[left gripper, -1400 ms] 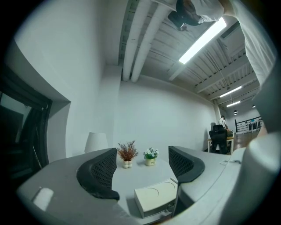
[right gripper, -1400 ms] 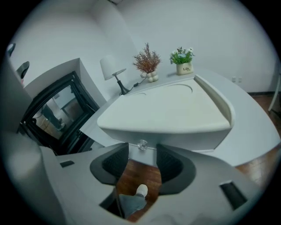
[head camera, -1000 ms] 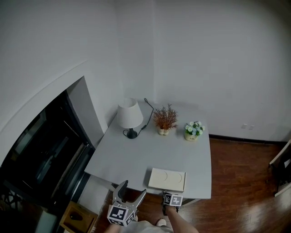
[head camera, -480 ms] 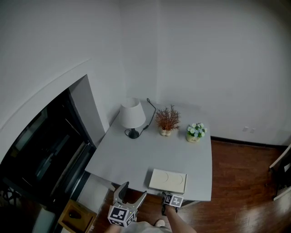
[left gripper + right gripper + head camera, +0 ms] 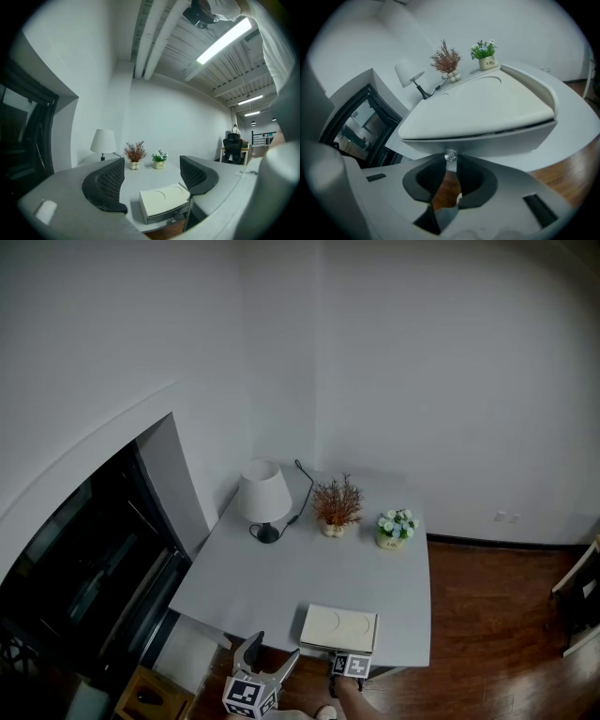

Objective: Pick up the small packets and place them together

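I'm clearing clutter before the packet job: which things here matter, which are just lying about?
Job, probably: white drawer box, its knob; no packets in sight.
Lying about: lamp, dried-twig vase, flower pot.

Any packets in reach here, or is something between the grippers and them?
No packets show on the table. A closed box sits at its near edge; whether packets are inside cannot be told. The jaws of the right gripper have just been closing and grip the box's knob. The left gripper is open and empty.
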`<action>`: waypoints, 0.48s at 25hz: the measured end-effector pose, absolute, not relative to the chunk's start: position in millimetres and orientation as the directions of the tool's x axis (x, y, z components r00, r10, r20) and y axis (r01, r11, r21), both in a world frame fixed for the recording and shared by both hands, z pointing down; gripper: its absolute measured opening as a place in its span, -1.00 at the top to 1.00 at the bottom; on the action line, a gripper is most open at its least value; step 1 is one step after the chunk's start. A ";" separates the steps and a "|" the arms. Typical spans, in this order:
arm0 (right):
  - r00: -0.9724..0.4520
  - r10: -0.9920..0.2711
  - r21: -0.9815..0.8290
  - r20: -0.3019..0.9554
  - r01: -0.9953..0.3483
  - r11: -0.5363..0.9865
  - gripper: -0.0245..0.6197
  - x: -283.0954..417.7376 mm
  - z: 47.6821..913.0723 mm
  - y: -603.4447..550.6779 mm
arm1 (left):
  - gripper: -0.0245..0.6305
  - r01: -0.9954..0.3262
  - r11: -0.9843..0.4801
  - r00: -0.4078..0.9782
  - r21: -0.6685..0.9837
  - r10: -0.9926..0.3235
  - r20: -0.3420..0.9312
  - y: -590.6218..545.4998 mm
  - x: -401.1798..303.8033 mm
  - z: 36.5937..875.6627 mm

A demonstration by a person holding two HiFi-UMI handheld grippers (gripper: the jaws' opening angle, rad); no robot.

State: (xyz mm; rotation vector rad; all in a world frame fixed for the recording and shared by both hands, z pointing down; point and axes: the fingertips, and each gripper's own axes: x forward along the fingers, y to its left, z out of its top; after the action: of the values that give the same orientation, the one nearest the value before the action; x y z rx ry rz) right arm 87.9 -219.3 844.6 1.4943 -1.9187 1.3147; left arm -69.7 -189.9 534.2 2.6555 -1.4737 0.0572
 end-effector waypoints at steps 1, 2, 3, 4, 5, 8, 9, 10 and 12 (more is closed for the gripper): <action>-0.379 -0.542 -0.440 0.750 -0.898 0.021 0.67 86.4 845.7 -215.2 | -0.16 -0.847 -0.528 0.532 0.072 -0.843 0.082 -190.8 -67.5 534.3; -0.392 -0.534 -0.436 0.749 -0.899 0.047 0.67 84.5 846.8 -210.3 | -0.16 -0.845 -0.530 0.535 0.070 -0.841 0.082 -191.5 -65.5 535.0; -0.403 -0.525 -0.432 0.750 -0.899 0.073 0.67 82.7 847.3 -204.9 | -0.16 -0.843 -0.533 0.538 0.070 -0.839 0.084 -192.2 -63.7 536.3; -0.415 -0.516 -0.431 0.750 -0.897 0.096 0.67 81.0 847.5 -199.0 | -0.15 -0.842 -0.535 0.540 0.070 -0.837 0.086 -192.8 -62.3 537.8; -0.427 -0.507 -0.434 0.749 -0.894 0.112 0.67 79.4 847.8 -192.3 | -0.15 -0.841 -0.536 0.540 0.072 -0.837 0.088 -193.5 -61.5 539.3; -0.467 -0.476 -0.460 0.745 -0.877 0.140 0.67 73.3 847.9 -168.7 | -0.15 -0.846 -0.527 0.533 0.079 -0.841 0.093 -196.8 -62.9 541.9; -0.479 -0.462 -0.469 0.747 -0.871 0.145 0.67 70.7 848.4 -160.6 | -0.15 -0.849 -0.522 0.528 0.082 -0.844 0.093 -198.4 -64.2 542.5; -0.489 -0.446 -0.477 0.749 -0.866 0.148 0.67 68.1 849.2 -153.1 | -0.15 -0.852 -0.517 0.524 0.084 -0.847 0.094 -200.0 -65.8 543.1; -0.502 -0.415 -0.485 0.759 -0.861 0.155 0.67 65.0 850.0 -142.2 | -0.15 -0.855 -0.510 0.517 0.089 -0.851 0.094 -203.3 -67.9 544.4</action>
State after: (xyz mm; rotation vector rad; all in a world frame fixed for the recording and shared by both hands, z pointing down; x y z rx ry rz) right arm 65.0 -142.2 850.0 1.2112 -1.9857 1.3116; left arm -67.9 -203.3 544.4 2.6266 -1.4842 0.0581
